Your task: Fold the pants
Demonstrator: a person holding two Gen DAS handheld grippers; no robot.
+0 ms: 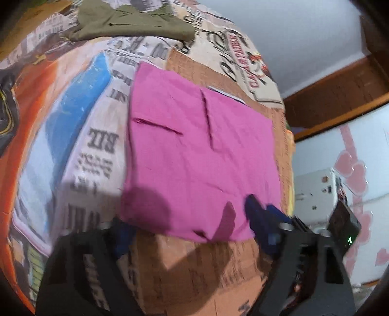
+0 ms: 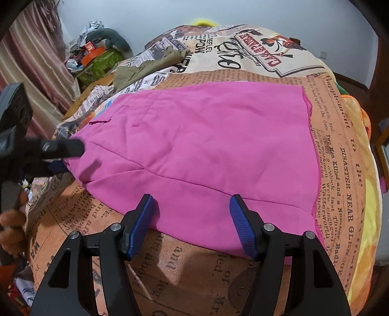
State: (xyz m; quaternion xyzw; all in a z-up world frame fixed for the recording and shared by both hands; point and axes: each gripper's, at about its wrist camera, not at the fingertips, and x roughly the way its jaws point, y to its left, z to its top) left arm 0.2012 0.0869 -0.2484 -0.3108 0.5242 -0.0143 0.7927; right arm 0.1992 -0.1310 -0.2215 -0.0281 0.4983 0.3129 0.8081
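The pink pants [image 2: 206, 145] lie flat and folded on a newspaper-print bedspread [image 2: 170, 267]; they also show in the left wrist view [image 1: 194, 150]. My right gripper [image 2: 192, 223] is open, its blue pads astride the near edge of the pants, holding nothing. My left gripper [image 1: 189, 228] is open at the near edge of the pants, its blue fingers [image 1: 262, 223] wide apart; the view is blurred. In the right wrist view the left gripper [image 2: 65, 155] sits at the left corner of the pants.
An olive green garment [image 1: 131, 21] lies at the far side of the bed, also in the right wrist view [image 2: 150, 65]. A cluttered pile with a green box [image 2: 97, 58] and a curtain [image 2: 31, 73] stand beyond the bed's left. A white appliance [image 1: 316, 192] stands by the wall.
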